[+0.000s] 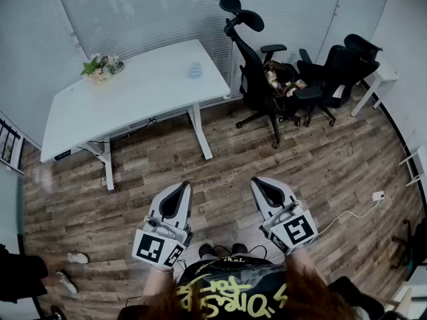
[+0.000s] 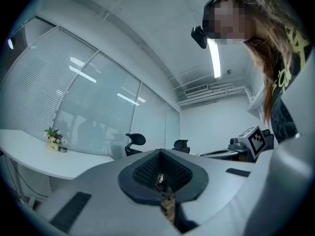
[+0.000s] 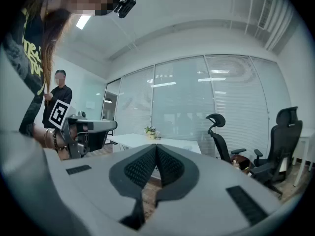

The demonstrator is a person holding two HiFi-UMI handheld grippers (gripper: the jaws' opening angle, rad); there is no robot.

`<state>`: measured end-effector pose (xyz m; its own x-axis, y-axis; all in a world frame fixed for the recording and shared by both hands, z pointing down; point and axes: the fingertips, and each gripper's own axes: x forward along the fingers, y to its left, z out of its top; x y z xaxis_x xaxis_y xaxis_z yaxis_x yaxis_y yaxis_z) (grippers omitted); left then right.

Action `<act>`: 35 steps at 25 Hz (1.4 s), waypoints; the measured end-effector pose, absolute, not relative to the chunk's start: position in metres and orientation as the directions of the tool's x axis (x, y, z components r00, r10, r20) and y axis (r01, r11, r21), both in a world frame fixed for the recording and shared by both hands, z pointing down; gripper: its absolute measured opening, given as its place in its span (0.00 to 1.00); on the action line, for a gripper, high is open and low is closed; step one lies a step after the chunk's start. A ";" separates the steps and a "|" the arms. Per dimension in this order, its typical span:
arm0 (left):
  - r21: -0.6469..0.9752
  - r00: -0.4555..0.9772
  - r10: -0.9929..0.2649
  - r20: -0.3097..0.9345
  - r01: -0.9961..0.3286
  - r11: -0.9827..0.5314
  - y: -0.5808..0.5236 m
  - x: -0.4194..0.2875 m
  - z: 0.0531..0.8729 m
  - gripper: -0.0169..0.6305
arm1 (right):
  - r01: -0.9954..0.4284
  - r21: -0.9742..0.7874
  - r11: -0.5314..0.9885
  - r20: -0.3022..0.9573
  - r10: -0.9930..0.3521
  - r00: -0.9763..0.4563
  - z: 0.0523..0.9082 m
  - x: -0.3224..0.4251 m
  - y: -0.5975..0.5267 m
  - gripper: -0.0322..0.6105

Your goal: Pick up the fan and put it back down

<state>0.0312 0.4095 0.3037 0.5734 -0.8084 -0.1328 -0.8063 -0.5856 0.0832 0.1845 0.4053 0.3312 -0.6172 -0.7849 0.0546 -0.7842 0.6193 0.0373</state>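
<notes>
The fan (image 1: 194, 71) sits on the table (image 1: 133, 95) — left gripper (image 1: 185, 185), right gripper (image 1: 255, 181) closed.

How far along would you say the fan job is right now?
Nothing looks done yet: the small fan stands on the white desk, well away from the person. Nothing is in hand either; the left gripper and right gripper are both shut and empty, held over the wooden floor. What seems left: walking to the desk, gripping the fan, lifting it and setting it back down.
</notes>
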 end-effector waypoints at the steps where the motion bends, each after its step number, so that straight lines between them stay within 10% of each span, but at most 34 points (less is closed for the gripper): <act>1: 0.082 0.573 -0.809 -0.134 -0.807 -0.585 0.409 0.031 0.302 0.02 | -0.784 0.037 0.620 0.056 -0.784 -0.618 0.331 0.184 0.404 0.05; 21: 0.059 0.562 -0.816 -0.139 -0.817 -0.573 0.405 0.035 0.297 0.02 | -0.784 0.008 0.621 0.029 -0.784 -0.621 0.332 0.182 0.393 0.11; 26: 0.084 0.534 -0.834 -0.138 -0.833 -0.547 0.405 0.032 0.300 0.34 | -0.829 0.005 0.558 0.058 -0.828 -0.557 0.337 0.191 0.386 0.55; 30: 0.078 0.503 -0.854 -0.135 -0.853 -0.515 0.404 0.025 0.303 0.61 | -0.839 -0.009 0.544 0.019 -0.839 -0.544 0.335 0.192 0.386 0.59; 35: 0.052 0.483 -0.866 -0.126 -0.869 -0.492 0.405 0.018 0.304 0.67 | -0.841 0.000 0.541 -0.017 -0.841 -0.541 0.333 0.191 0.384 0.61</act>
<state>0.0184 0.4046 0.3041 0.4834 -0.8663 -0.1259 -0.8688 -0.4924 0.0522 0.1907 0.3839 0.3332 -0.5411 -0.8408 -0.0169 -0.8409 0.5412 0.0003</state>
